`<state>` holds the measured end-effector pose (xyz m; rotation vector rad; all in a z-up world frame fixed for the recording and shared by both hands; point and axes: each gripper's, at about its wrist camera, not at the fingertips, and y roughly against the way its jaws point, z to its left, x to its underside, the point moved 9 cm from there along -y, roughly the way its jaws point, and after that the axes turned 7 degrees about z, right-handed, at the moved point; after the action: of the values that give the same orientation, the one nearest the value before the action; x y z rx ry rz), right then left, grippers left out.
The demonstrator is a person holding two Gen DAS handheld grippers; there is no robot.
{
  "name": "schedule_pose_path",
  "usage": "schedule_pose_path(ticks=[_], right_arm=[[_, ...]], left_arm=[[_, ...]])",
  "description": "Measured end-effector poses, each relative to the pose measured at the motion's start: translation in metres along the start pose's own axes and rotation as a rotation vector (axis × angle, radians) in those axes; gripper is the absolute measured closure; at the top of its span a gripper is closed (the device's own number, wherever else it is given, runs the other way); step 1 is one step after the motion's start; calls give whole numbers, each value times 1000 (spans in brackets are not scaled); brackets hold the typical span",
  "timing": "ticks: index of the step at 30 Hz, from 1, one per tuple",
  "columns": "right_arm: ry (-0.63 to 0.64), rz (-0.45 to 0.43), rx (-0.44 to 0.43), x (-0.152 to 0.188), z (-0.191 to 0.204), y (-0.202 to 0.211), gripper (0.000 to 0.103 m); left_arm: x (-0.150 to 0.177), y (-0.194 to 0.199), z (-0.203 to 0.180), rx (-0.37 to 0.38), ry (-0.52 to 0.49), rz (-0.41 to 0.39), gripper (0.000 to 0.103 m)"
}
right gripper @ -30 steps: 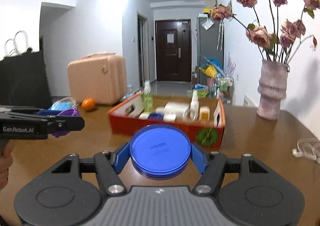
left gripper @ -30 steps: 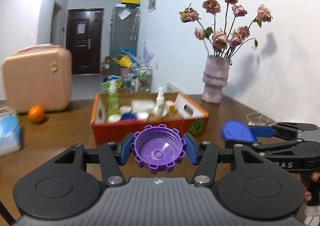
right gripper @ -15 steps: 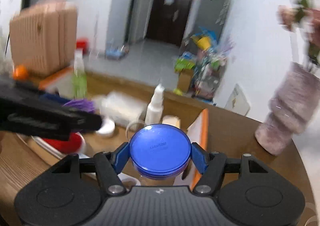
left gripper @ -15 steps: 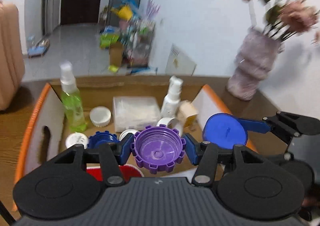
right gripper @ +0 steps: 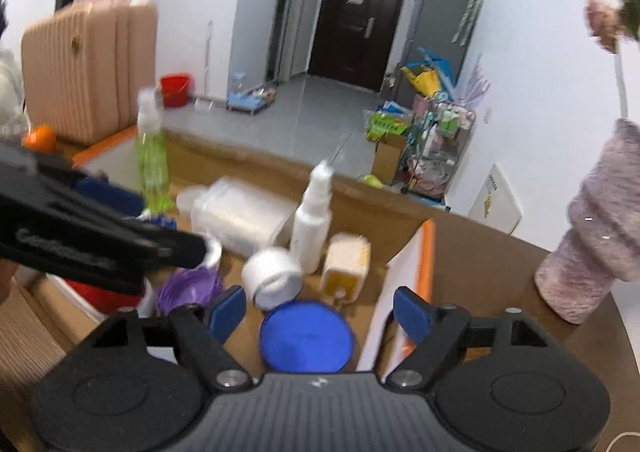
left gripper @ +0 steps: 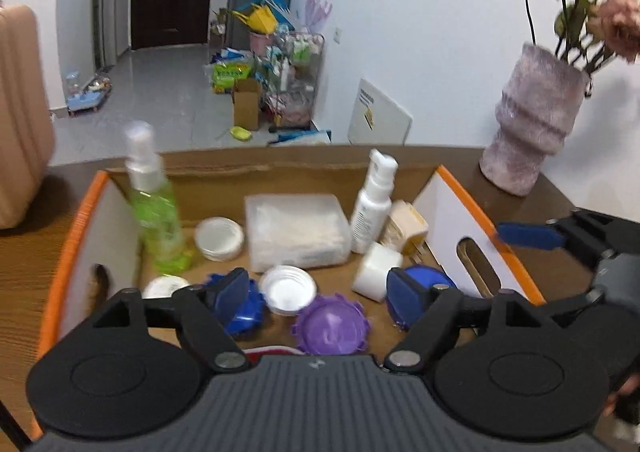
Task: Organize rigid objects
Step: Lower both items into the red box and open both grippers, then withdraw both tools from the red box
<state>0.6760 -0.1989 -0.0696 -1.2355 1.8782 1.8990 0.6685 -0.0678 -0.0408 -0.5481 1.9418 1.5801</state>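
Both my grippers hang over the orange-edged cardboard box (left gripper: 472, 208), jaws spread wide and empty. Under my left gripper (left gripper: 316, 294) the purple toothed plastic cap (left gripper: 331, 326) lies on the box floor; under my right gripper (right gripper: 320, 312) lies the round blue lid (right gripper: 307, 336).

Home: suitcase (right gripper: 88, 68), vase (left gripper: 532, 124), hallway door (right gripper: 354, 12).
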Motion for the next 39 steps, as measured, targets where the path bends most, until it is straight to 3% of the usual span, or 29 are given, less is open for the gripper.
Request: schedule_pose_path(ticks=[3, 7, 11, 18, 23, 29, 39], right_arm=[[-64, -38, -1, -10, -13, 24, 22], [-117, -73, 11, -12, -24, 64, 17], [-146, -108, -10, 5, -18, 103, 17], [-215, -217, 14, 46, 7, 179, 15], [-264, -302, 32, 90, 33, 226, 13], [-301, -365, 59, 160, 78, 266, 13], [-334, -355, 10, 257, 150, 326, 11]], left_arm=[[1, 28, 10, -23, 1, -30, 22], [29, 80, 28, -99, -58, -94, 22], [64, 134, 47, -184, -66, -155, 22], [123, 222, 54, -222, 3, -263, 17], [179, 271, 48, -276, 23, -356, 13], [246, 307, 31, -260, 9, -396, 7], [341, 372, -4, -209, -16, -461, 0]])
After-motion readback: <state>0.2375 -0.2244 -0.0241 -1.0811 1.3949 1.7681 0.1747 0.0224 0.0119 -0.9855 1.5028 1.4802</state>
